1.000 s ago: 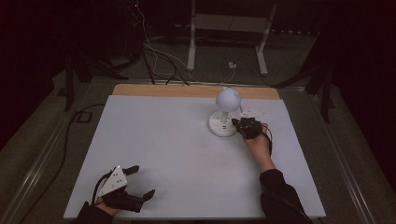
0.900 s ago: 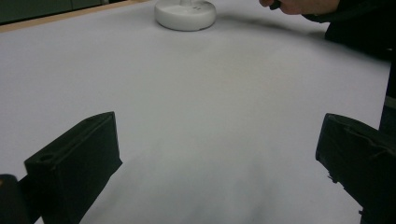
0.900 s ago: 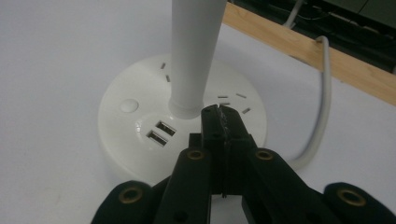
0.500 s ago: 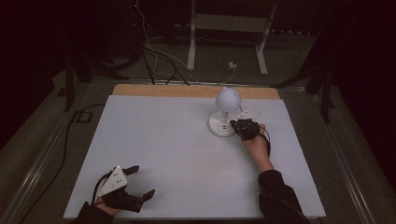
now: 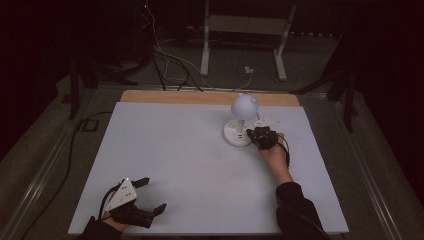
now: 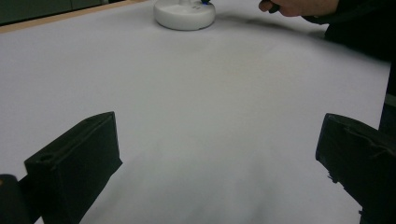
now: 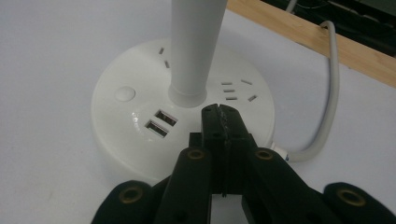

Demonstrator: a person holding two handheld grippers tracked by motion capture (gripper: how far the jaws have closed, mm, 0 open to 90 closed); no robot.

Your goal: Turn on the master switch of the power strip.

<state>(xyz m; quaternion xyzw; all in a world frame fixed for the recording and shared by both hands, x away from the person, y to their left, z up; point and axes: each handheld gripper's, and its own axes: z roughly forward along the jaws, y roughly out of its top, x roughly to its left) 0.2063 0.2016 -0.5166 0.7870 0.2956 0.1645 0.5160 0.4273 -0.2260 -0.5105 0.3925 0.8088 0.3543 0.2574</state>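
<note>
White lamp [image 5: 239, 125] stands upright on the table [image 5: 190, 165], far-right part, near the wooden strip [image 5: 200, 97] at the far edge. Round base w/ a thin stem and a ball-shaped head on top. In the right gripper view the base [image 7: 140, 121] shows 2 USB ports [image 7: 161, 122] side by side at the front, a round button [image 7: 125, 93] to their left, and socket slots on the top face both sides of the stem [image 7: 194, 46]. White cord [image 7: 327, 93] leaves the base at the right and curves back toward the wood edge. Right gripper [image 5: 263, 137] sits at the lamp's right side, hand behind it, sleeve running down to the near edge. Its jaws are pressed together, nothing between them; tips [image 7: 219, 114] are over the base top just in front of the stem, right of the USB ports. Can't tell if the tips actually touch the base or hang just above it. Left gripper [image 5: 147, 196] is at the near-left corner of the table, well apart from the lamp, grey plate on top, jaws spread wide w/ only bare table between them. In the left gripper view the lamp base [image 6: 184, 14] is far off at the top, the other hand [image 6: 299, 6] just right of it.
</note>
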